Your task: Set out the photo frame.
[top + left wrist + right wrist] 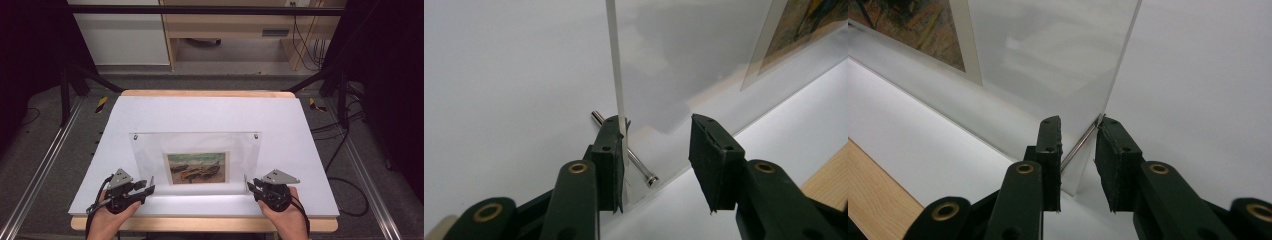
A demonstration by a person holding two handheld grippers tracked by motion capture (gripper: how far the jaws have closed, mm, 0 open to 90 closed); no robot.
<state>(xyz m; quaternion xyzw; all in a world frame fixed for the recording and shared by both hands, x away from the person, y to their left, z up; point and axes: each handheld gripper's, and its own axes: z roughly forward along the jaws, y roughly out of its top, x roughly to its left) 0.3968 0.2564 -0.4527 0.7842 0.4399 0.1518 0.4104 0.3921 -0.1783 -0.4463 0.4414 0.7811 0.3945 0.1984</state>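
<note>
White board (210, 112) covers the wooden table, and on it stands a clear picture frame (195, 145) holding a print of boats (196, 168), which we take as our landmark. Nearest us, at the frame's lower left corner, our left tongs (148, 189) are apart: in the left gripper view one jaw lies against the frame's edge (616, 65) beside a metal pin (636, 162) while the other stands clear of the pane. At the frame's lower right corner our right tongs (250, 187) are also apart, though narrowly, with the right pin (1080, 142) and the pane's edge between the jaws; we cannot tell whether they press yet. The frame's long axis runs left to right between our two hands, each equally near its own corner, so the coming move likely turns on closing both pairs across the pane's thickness. Farther off, beyond the frame's top pins (256, 135), we see bare board, then floor and wooden furniture (225, 22).
</note>
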